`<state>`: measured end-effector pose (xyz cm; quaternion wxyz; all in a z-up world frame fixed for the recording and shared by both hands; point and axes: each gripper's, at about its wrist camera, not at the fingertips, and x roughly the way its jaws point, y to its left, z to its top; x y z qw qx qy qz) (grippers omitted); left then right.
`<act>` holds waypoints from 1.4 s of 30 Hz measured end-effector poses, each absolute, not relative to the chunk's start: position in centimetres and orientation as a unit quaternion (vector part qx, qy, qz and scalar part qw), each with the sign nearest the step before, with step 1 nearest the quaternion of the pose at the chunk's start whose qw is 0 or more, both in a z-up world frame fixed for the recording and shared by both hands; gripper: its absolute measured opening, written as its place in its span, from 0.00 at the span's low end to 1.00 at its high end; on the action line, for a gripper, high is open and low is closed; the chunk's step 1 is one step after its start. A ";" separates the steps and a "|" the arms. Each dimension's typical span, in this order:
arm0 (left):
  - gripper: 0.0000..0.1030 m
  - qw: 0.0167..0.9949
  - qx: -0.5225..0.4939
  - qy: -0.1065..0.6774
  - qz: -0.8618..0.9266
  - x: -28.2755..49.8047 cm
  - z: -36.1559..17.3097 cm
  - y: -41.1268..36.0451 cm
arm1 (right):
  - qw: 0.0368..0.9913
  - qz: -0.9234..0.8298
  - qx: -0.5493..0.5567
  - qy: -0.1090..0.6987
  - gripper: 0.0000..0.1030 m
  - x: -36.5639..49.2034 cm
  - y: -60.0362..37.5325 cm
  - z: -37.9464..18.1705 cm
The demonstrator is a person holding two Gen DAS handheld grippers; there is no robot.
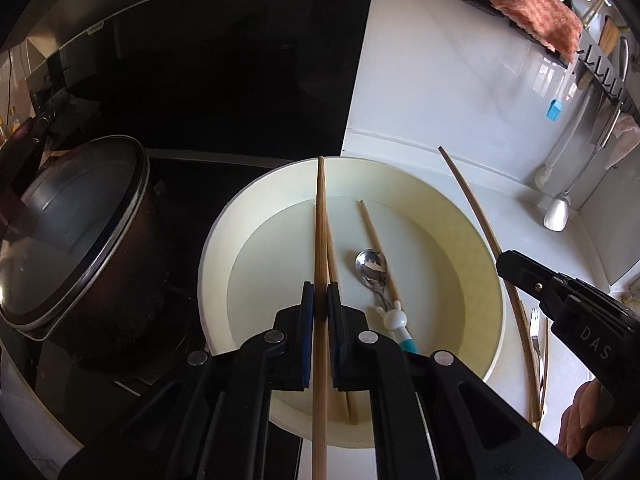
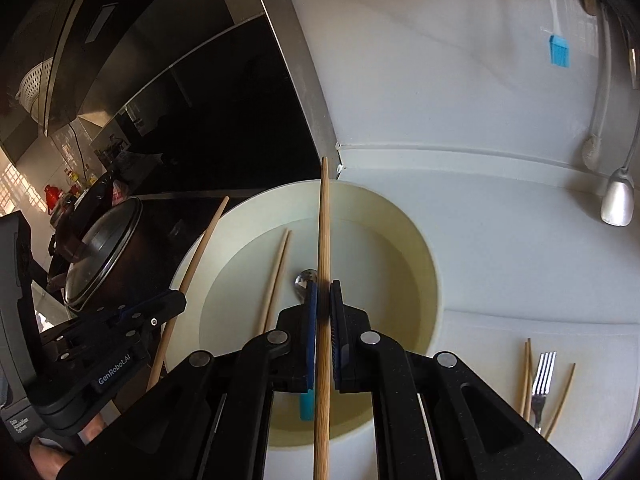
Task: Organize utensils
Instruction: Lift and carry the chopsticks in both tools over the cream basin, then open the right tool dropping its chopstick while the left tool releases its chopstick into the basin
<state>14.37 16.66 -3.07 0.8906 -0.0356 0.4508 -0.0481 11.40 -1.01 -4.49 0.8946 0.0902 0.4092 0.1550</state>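
I had each gripper, left gripper (image 1: 320, 300) and right gripper (image 2: 323, 300), clamped on one chopstick (image 1: 321, 240) at centre frame above the bowl (image 1: 486, 264). Light, stiff, slippery sticks; I judged mid-shaft grips steadiest.

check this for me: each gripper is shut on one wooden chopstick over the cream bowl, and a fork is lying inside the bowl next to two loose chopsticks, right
Not quite: the utensil inside the cream bowl beside the two loose chopsticks is a metal spoon, as the left wrist view shows. The fork lies on the counter outside the bowl. The rest holds: the left gripper and right gripper each clamp one wooden chopstick.
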 end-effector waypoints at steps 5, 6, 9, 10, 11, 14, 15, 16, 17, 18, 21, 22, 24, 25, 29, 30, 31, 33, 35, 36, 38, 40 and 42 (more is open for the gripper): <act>0.07 0.883 -0.045 0.465 -0.045 16.0 -4.3 17.4 | 0.883 0.161 0.085 0.433 0.06 13.7 0.7 -5.7; 0.07 0.882 -0.045 0.467 -0.043 16.3 -4.5 17.4 | 0.881 0.163 0.083 0.437 0.06 14.1 0.8 -6.0; 0.07 0.878 -0.049 0.474 -0.035 17.0 -5.2 17.4 | 0.874 0.165 0.082 0.450 0.06 15.3 1.1 -6.8; 0.07 0.876 -0.049 0.478 -0.031 17.3 -5.5 17.4 | 0.870 0.167 0.082 0.456 0.06 15.7 1.0 -7.1; 0.07 0.874 -0.051 0.483 -0.028 17.5 -5.8 17.4 | 0.867 0.167 0.082 0.462 0.06 16.1 0.9 -7.4; 0.07 0.867 -0.056 0.494 -0.023 18.3 -6.5 17.4 | 0.861 0.167 0.078 0.474 0.06 16.9 1.0 -8.0; 0.07 0.867 -0.056 0.495 -0.021 18.5 -6.7 17.3 | 0.859 0.169 0.075 0.478 0.06 17.2 1.1 -8.2; 0.07 0.866 -0.056 0.497 -0.018 18.7 -6.9 17.3 | 0.857 0.170 0.072 0.481 0.06 17.5 1.2 -8.4; 0.07 0.865 -0.058 0.499 -0.015 19.0 -7.1 17.3 | 0.855 0.171 0.069 0.485 0.06 17.8 1.4 -8.6; 0.07 0.863 -0.061 0.501 -0.014 19.1 -7.2 17.4 | 0.853 0.171 0.068 0.488 0.06 18.0 1.5 -9.0; 0.07 0.859 -0.060 0.509 -0.009 19.6 -7.7 17.3 | 0.847 0.170 0.070 0.498 0.06 18.7 1.6 -9.6; 0.07 0.857 -0.060 0.512 -0.008 19.7 -7.9 17.2 | 0.845 0.169 0.070 0.502 0.06 19.0 1.7 -9.9; 0.07 0.852 -0.064 0.520 -0.010 20.1 -8.3 17.2 | 0.840 0.165 0.072 0.511 0.06 19.4 1.7 -10.4; 0.07 0.850 -0.066 0.522 -0.010 20.2 -8.4 17.2 | 0.837 0.163 0.073 0.517 0.06 19.6 1.6 -10.6; 0.07 0.847 -0.063 0.528 -0.004 20.5 -8.9 17.2 | 0.831 0.159 0.073 0.528 0.06 20.1 1.7 -11.4; 0.07 0.846 -0.063 0.530 -0.004 20.5 -9.0 17.3 | 0.831 0.158 0.072 0.529 0.06 20.1 1.8 -11.5; 0.07 0.845 -0.063 0.531 -0.003 20.6 -9.1 17.3 | 0.830 0.157 0.072 0.530 0.06 20.2 1.8 -11.6; 0.07 0.842 -0.064 0.535 -0.002 20.6 -9.4 17.4 | 0.829 0.155 0.071 0.533 0.06 20.2 1.9 -11.8; 0.07 0.842 -0.065 0.535 -0.003 20.5 -9.4 17.4 | 0.827 0.154 0.072 0.535 0.06 20.3 2.0 -12.0; 0.07 0.842 -0.064 0.535 -0.003 20.5 -9.4 17.4 | 0.827 0.152 0.073 0.536 0.06 20.1 1.8 -11.9; 0.07 0.843 -0.063 0.535 -0.003 20.4 -9.4 17.4 | 0.826 0.151 0.076 0.538 0.06 19.9 1.5 -12.0; 0.07 0.842 -0.064 0.535 -0.004 20.4 -9.5 17.4 | 0.826 0.151 0.076 0.538 0.06 19.9 1.5 -11.9; 0.07 0.842 -0.065 0.535 -0.005 20.3 -9.5 17.5 | 0.826 0.150 0.074 0.538 0.06 19.8 1.5 -11.9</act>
